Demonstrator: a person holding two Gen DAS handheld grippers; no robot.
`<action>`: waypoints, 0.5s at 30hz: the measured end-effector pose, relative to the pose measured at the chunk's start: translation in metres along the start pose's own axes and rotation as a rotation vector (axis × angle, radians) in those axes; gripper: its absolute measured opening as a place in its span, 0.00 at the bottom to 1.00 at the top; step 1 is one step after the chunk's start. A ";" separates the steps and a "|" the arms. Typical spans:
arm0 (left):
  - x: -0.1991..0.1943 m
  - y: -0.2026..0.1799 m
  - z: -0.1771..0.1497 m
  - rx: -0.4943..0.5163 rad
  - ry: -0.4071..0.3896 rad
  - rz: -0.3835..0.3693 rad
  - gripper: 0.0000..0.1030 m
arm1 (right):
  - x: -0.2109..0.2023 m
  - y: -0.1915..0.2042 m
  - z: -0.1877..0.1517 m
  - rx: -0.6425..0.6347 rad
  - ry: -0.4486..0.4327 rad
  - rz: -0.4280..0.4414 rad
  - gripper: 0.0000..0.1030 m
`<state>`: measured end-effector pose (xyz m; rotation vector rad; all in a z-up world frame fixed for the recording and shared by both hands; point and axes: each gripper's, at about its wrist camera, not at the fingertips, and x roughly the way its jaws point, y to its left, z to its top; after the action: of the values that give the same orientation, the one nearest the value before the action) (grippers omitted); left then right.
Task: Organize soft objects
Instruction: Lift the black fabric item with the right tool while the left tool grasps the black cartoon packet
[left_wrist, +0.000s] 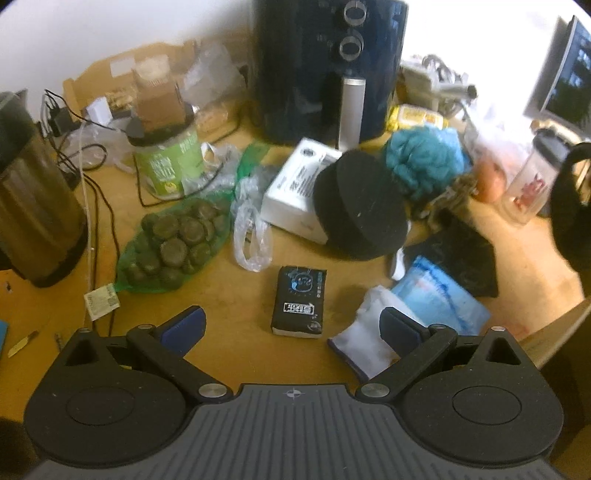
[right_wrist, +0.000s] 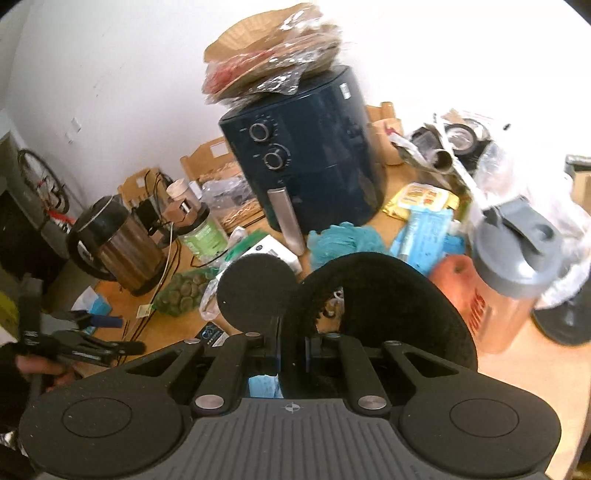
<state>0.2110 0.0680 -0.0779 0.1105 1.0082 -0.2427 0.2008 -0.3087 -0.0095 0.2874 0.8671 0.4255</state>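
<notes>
My left gripper (left_wrist: 293, 325) hangs open over the wooden table (left_wrist: 229, 310), with a black tissue pack (left_wrist: 299, 301) lying between and just beyond its blue-padded fingers (left_wrist: 190, 323). A white cloth (left_wrist: 364, 334) lies under the right finger, beside a blue plastic pack (left_wrist: 441, 295). Further back are black foam discs (left_wrist: 362, 206), a teal loofah (left_wrist: 421, 166) and a black cloth (left_wrist: 461, 251). My right gripper (right_wrist: 293, 343) is shut on the edge of a black fuzzy band (right_wrist: 388, 291), held above the table; the band (left_wrist: 569, 206) also shows at the right edge of the left wrist view.
A dark blue air fryer (left_wrist: 328, 66) stands at the back, a metal kettle (left_wrist: 33, 206) at the left. A net of brown pellets (left_wrist: 173, 243), a green jar (left_wrist: 166, 166), a white box (left_wrist: 295, 184), cables and a shaker bottle (right_wrist: 513, 280) crowd the table.
</notes>
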 end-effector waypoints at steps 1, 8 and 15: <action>0.006 0.000 0.000 0.006 0.009 0.002 0.97 | -0.003 0.000 -0.002 0.006 -0.003 -0.005 0.13; 0.054 0.000 0.003 0.047 0.089 0.003 0.85 | -0.020 0.002 -0.020 0.054 -0.021 -0.032 0.13; 0.092 -0.001 0.008 0.067 0.139 0.002 0.83 | -0.035 0.005 -0.038 0.096 -0.043 -0.058 0.13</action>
<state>0.2643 0.0511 -0.1511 0.1912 1.1379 -0.2698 0.1496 -0.3177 -0.0076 0.3574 0.8530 0.3235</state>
